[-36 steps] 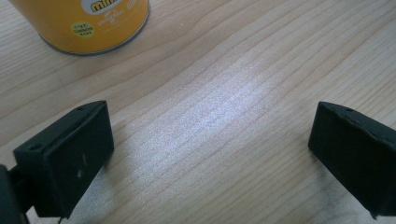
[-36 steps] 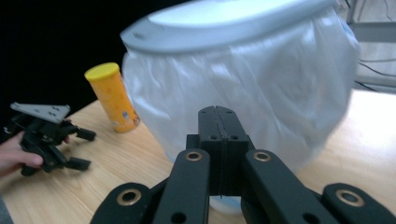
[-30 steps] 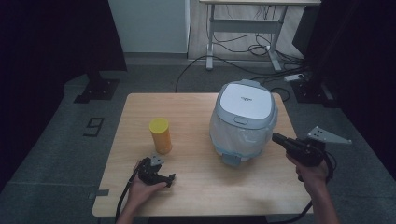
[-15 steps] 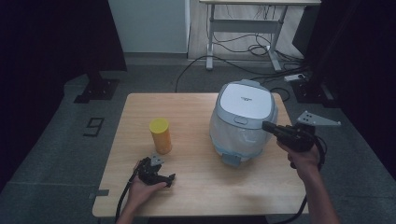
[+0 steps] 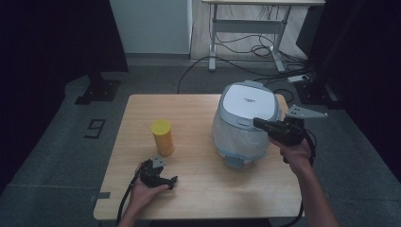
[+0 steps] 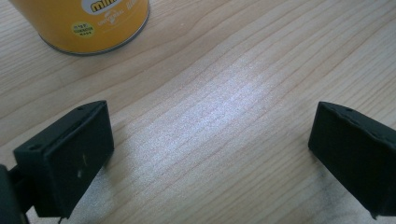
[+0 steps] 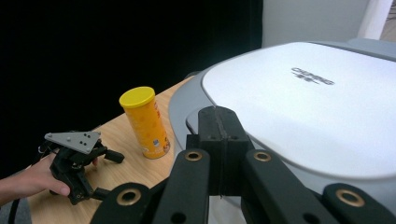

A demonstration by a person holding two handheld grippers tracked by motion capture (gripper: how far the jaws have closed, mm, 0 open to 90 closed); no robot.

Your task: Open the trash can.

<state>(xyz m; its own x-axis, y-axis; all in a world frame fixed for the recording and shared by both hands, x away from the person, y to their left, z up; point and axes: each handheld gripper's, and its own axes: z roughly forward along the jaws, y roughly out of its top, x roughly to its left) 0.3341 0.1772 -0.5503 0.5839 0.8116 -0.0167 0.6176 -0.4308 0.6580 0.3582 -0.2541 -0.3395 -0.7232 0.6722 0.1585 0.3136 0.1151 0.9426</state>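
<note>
A grey-and-white rice cooker (image 5: 246, 120) stands at the table's right with its lid (image 7: 308, 98) down. A yellow lidded can (image 5: 162, 136) stands left of it. My right gripper (image 5: 261, 124) is shut, jaws pressed together with nothing between them. Its tip (image 7: 217, 119) hovers at the front edge of the lid; I cannot tell whether it touches. My left gripper (image 5: 162, 172) rests low on the wooden table (image 5: 198, 118) just in front of the can. Its jaws (image 6: 210, 154) stand wide open over bare wood, with the can's base (image 6: 84, 23) a little beyond them.
The table's left and near edges lie close to my left hand. A desk frame (image 5: 246, 28) and cables (image 5: 227, 47) sit on the floor behind. Dark curtains flank both sides. Bare wood lies between the can and the cooker.
My right gripper has risen and moved left, from beside the cooker's right side to the front of its lid. The left gripper and the can have stayed put.
</note>
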